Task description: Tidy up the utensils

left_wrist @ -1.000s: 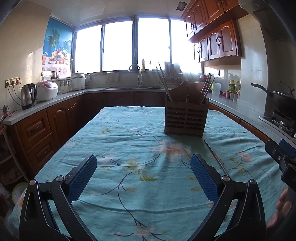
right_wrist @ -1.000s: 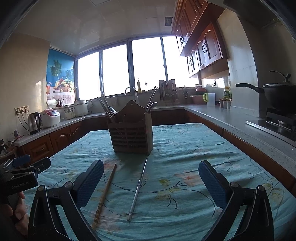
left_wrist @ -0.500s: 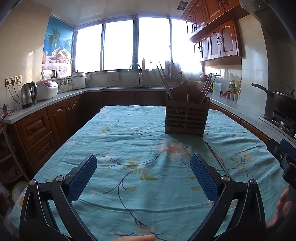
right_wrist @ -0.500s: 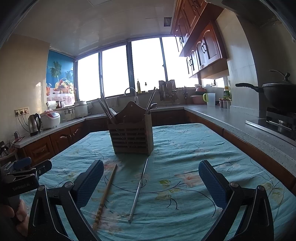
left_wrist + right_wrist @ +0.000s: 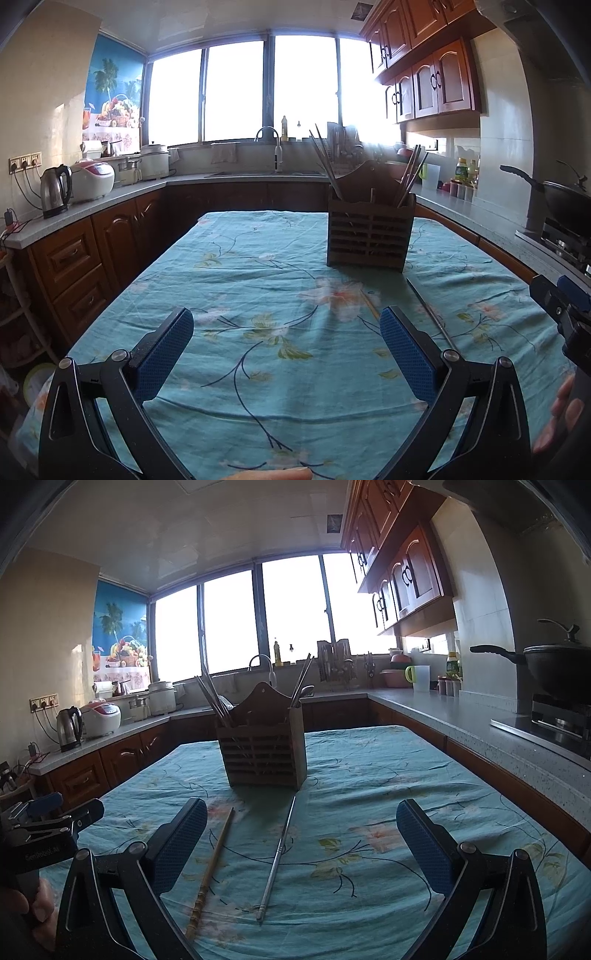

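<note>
A wooden slatted utensil holder (image 5: pixel 263 752) (image 5: pixel 370 235) stands mid-table with chopsticks and spoons sticking up from both ends. In front of it a metal chopstick (image 5: pixel 277 854) (image 5: pixel 430 314) and a wooden chopstick (image 5: pixel 211 869) lie loose on the turquoise flowered tablecloth (image 5: pixel 369 797). My right gripper (image 5: pixel 301 842) is open above the cloth, both loose chopsticks lying between its blue pads. My left gripper (image 5: pixel 286 350) is open to the left, over bare cloth, with the metal chopstick just beyond its right finger. Neither holds anything.
Wooden cabinets and a grey counter (image 5: pixel 480 734) ring the table. A kettle (image 5: pixel 54 192) and rice cooker (image 5: pixel 92 181) stand at the left, a black wok (image 5: pixel 554 664) on the stove at the right. A hand (image 5: pixel 26 912) grips the left tool.
Both views have tilted slightly; the holder sits a little lower in the right wrist view. The chopsticks and holder have not moved, and both grippers stay open.
</note>
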Motion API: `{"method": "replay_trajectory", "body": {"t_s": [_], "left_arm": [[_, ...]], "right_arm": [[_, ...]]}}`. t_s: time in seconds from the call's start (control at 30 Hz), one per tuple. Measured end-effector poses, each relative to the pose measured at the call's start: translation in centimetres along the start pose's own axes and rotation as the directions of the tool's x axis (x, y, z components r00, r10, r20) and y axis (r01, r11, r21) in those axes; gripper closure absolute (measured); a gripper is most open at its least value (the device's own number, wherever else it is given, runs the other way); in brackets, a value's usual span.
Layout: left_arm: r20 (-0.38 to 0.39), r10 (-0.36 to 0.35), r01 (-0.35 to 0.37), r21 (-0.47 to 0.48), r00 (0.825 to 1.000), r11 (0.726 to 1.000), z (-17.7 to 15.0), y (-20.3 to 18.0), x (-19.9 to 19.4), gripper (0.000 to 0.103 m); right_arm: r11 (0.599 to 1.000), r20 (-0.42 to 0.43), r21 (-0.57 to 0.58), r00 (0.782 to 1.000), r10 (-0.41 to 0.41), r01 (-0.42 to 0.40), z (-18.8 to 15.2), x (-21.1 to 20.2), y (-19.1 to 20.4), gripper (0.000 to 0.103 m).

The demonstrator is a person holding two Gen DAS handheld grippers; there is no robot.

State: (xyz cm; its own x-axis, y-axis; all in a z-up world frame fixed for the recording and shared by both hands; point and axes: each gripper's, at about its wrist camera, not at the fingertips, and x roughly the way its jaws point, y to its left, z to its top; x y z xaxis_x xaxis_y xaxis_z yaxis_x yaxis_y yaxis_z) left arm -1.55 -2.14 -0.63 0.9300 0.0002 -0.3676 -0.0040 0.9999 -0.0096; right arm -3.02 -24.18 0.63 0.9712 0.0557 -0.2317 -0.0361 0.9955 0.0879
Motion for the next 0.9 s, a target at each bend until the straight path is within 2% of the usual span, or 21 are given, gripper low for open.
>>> {"method": "replay_trajectory", "body": {"t_s": [0.9], "left_arm": [[0.009, 0.003, -0.003, 0.003, 1.0, 1.0, 0.12, -0.12, -0.24, 0.0]], "right_arm": [[1.0, 0.011, 0.003, 1.0, 0.004, -0.004, 0.26, -0.22, 0.1, 0.0]]}}
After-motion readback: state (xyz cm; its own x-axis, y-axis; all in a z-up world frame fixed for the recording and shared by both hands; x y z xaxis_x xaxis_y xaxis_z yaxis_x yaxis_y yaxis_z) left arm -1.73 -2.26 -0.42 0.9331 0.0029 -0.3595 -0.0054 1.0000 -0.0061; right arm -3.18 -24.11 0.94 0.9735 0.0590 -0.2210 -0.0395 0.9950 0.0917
